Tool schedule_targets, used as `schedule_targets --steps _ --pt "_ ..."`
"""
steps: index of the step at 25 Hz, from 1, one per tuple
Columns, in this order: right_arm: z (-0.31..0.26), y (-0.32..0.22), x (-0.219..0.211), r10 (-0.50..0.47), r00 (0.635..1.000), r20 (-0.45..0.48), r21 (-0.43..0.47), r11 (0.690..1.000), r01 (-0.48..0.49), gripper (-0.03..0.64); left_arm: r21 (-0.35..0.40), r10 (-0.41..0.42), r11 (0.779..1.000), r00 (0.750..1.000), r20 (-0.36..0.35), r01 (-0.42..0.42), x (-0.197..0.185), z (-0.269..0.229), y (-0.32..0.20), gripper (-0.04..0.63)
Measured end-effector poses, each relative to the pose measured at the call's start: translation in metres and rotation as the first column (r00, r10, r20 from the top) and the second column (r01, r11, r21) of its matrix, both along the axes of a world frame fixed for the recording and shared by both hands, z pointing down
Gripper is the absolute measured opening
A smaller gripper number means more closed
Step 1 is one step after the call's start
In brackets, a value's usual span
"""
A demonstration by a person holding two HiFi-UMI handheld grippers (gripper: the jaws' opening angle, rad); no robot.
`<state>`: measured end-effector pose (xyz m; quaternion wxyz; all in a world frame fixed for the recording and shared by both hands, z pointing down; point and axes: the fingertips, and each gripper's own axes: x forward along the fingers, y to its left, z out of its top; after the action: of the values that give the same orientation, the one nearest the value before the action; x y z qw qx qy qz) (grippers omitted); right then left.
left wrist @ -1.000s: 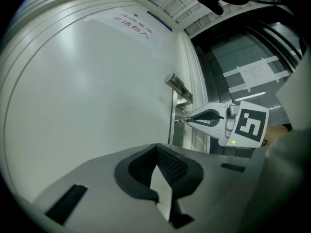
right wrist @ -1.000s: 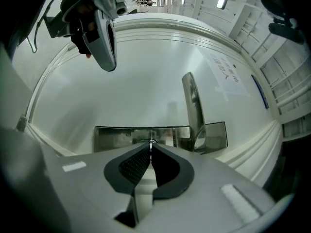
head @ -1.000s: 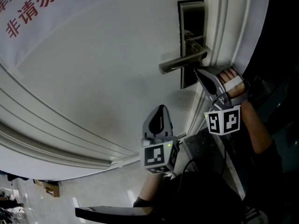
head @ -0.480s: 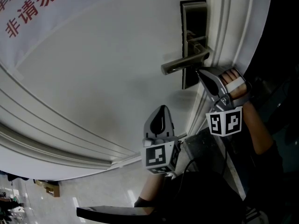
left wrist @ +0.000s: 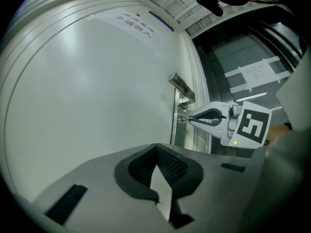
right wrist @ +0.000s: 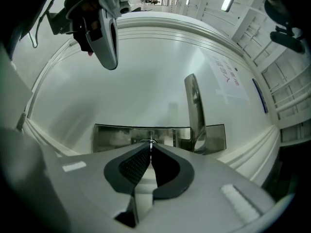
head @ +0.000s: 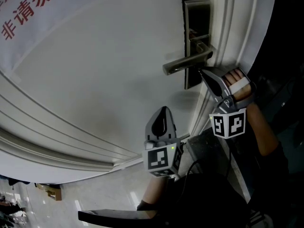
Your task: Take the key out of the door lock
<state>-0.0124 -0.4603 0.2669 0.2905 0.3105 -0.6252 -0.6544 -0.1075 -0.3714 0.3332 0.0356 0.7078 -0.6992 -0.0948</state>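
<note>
Metal key point(right wrist: 150, 142) at the lock plate's point(head: 197, 18) 6 o'clock is pinched by your right hand-held gripper point(head: 202, 72) (left hand-held gripper point(head: 163, 113) closed, empty); next, draw it straight out.

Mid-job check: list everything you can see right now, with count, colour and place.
panelled door: one, white, fills most of the head view.
paper notice with red characters: one, white, on the door at upper left.
rectangular metal lock plate: one, dark, on the door near its right edge.
metal lever handle: one, silver-grey, on the lock plate, pointing left.
thin metal key: one, silvery, at the lock plate just below the handle.
moulded door frame: one, white, right of the lock plate.
left gripper: one, grey, shut and empty, below and left of the handle.
right gripper: one, grey, shut on the key.
hand: one, behind the right gripper.
</note>
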Motion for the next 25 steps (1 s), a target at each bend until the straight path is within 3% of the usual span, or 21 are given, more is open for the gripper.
schedule_targets --steps 25 --pt "0.0 0.008 0.007 -0.002 1.0 0.01 -0.024 1.0 0.002 0.011 0.004 0.01 1.0 1.0 0.007 -0.01 0.009 -0.006 0.004 0.0"
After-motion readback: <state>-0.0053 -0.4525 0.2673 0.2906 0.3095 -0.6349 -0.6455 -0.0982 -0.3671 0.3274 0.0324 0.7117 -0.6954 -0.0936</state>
